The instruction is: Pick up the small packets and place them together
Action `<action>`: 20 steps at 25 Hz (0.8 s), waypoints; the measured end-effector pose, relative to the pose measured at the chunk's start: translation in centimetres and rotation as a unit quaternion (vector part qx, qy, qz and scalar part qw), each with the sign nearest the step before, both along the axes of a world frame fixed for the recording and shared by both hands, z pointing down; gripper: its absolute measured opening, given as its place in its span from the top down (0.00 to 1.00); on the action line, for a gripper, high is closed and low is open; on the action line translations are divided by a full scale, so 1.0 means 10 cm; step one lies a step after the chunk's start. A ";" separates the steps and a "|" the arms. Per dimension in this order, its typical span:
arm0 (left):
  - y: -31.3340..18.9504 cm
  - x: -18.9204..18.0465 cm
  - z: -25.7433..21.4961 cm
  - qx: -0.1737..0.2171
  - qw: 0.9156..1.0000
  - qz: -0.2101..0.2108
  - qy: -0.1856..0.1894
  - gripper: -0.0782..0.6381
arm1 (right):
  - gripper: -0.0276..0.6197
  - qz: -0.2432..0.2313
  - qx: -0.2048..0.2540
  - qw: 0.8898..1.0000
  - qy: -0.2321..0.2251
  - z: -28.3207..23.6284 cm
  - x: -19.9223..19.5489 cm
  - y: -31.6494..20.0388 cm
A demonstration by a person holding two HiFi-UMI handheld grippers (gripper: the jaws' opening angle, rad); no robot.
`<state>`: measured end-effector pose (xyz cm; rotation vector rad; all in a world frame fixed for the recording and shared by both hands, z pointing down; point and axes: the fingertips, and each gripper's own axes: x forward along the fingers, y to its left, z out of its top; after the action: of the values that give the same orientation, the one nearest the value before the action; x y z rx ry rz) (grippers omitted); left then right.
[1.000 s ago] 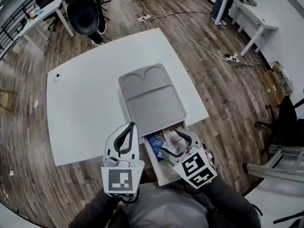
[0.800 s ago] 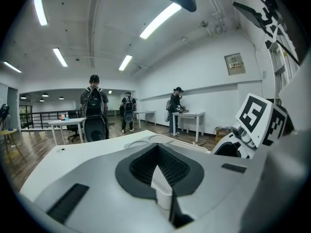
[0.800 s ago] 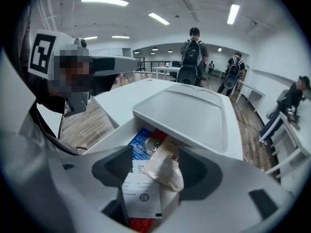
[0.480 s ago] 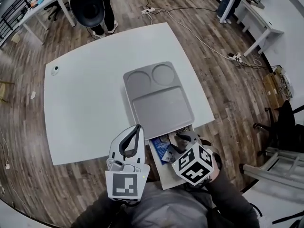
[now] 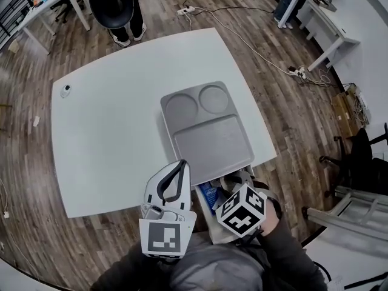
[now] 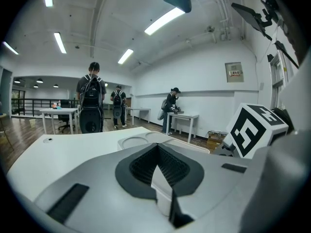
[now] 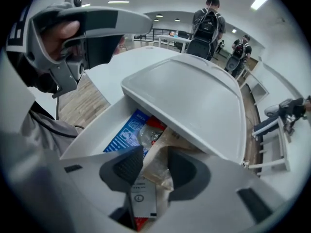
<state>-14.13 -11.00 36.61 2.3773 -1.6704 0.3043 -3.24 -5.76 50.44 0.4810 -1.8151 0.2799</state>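
The right gripper [image 7: 154,168] has tipped over from a shallow slant and now points steeply down into the white open box [image 7: 87,135] under the near end of the grey plastic tray [image 5: 206,138]. A second ago its two jaws showed wide apart above the packets. In the head view its black-and-white marker cube [image 5: 242,210] now faces up and covers most of them. The jaws have just been closing, and a crinkled tan clear-plastic packet [image 7: 163,152] is pinched between their pads. The left gripper [image 5: 182,164] has crept a little forward, so its tips lie farther along the tray's left edge than before.
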 end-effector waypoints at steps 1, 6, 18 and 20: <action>-0.03 0.00 0.01 -0.001 1.000 0.001 0.001 0.90 | 0.71 -0.003 -0.004 1.000 0.004 0.01 0.00 -0.01; -0.07 0.02 0.01 -0.002 1.000 0.004 0.006 0.90 | 0.93 -0.026 0.029 0.999 0.028 -0.01 0.03 -0.05; 0.02 0.00 -0.01 -0.010 1.000 0.024 0.000 0.90 | 0.95 0.005 0.053 0.998 -0.044 -0.56 -0.06 0.18; 0.02 0.03 -0.07 -0.004 1.000 0.031 0.000 0.90 | 0.95 0.012 0.059 0.997 -0.053 -0.66 -0.05 0.23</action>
<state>-13.80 -10.78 35.90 2.4267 -1.5955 0.3205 -3.74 -3.48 43.81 0.5793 -1.9388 0.2194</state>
